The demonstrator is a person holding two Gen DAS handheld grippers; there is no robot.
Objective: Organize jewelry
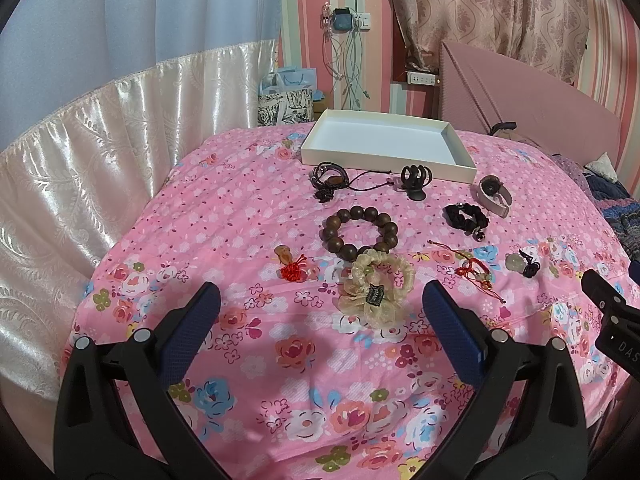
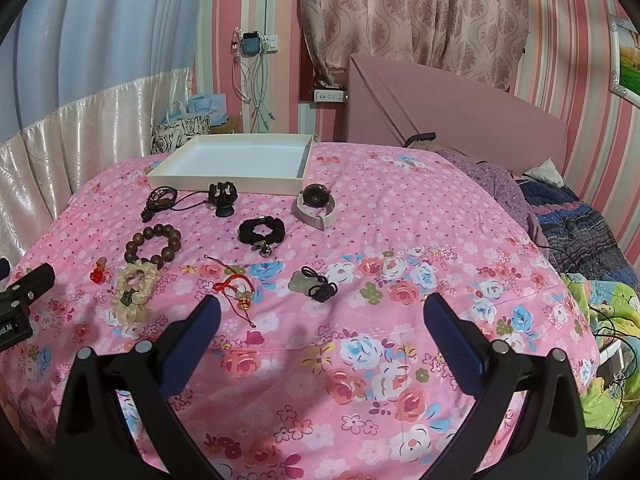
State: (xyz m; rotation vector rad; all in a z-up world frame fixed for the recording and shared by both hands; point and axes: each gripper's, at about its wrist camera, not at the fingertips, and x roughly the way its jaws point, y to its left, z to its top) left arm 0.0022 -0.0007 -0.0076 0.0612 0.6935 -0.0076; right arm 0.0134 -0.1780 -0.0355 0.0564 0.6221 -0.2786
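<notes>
Jewelry lies on a pink floral bedspread before an empty white tray (image 1: 384, 160) (image 2: 224, 188). There is a wooden bead bracelet (image 1: 359, 230) (image 2: 152, 242), a cream scrunchie (image 1: 376, 286) (image 2: 134, 290), a black scrunchie (image 1: 466, 218) (image 2: 262, 231), a black hair claw (image 1: 416, 180) (image 2: 223, 197), a watch (image 1: 493, 196) (image 2: 316, 205), a dark cord necklace (image 1: 330, 180) (image 2: 160, 200), a red knot charm (image 1: 289, 266), a red string bracelet (image 1: 474, 268) (image 2: 236, 286) and a jade pendant (image 1: 520, 262) (image 2: 312, 283). My left gripper (image 1: 320, 304) is open and empty just before the cream scrunchie. My right gripper (image 2: 320, 312) is open and empty just before the jade pendant.
A pink headboard (image 1: 520, 92) stands behind the tray. Cream and blue curtains (image 1: 100, 120) hang at the left. Folded blankets (image 2: 580, 232) lie at the right edge of the bed. Gift bags (image 1: 286, 100) sit past the far edge.
</notes>
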